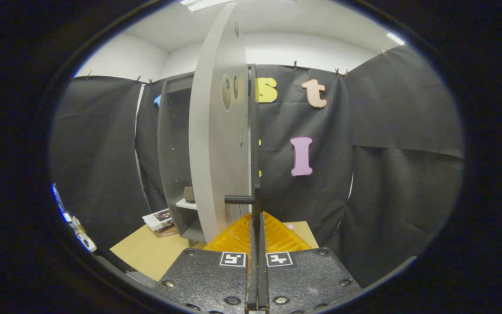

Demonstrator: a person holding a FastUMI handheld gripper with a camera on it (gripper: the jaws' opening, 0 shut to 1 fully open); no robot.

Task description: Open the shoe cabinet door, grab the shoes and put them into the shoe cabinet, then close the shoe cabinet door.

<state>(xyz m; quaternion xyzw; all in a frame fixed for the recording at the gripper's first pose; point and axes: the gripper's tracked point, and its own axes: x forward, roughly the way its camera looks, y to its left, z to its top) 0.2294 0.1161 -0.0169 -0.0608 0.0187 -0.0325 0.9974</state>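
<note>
While tongs (257,218) pinch its handle (240,199), door (218,131) stands ajar.

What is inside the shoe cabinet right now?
One small dark thing sits on a pale shelf inside the cabinet. The open door hides the rest. The gripper has its fingers together at the handle.

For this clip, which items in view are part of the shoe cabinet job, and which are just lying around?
Part of the job:
- cabinet, standing open
- its door, swung out edge-on ahead of the fingers
- door handle, which the closed fingers appear to pinch
- brown item on the shelf, possibly a shoe

Lying about:
- stack of books on the floor beside the cabinet
</note>
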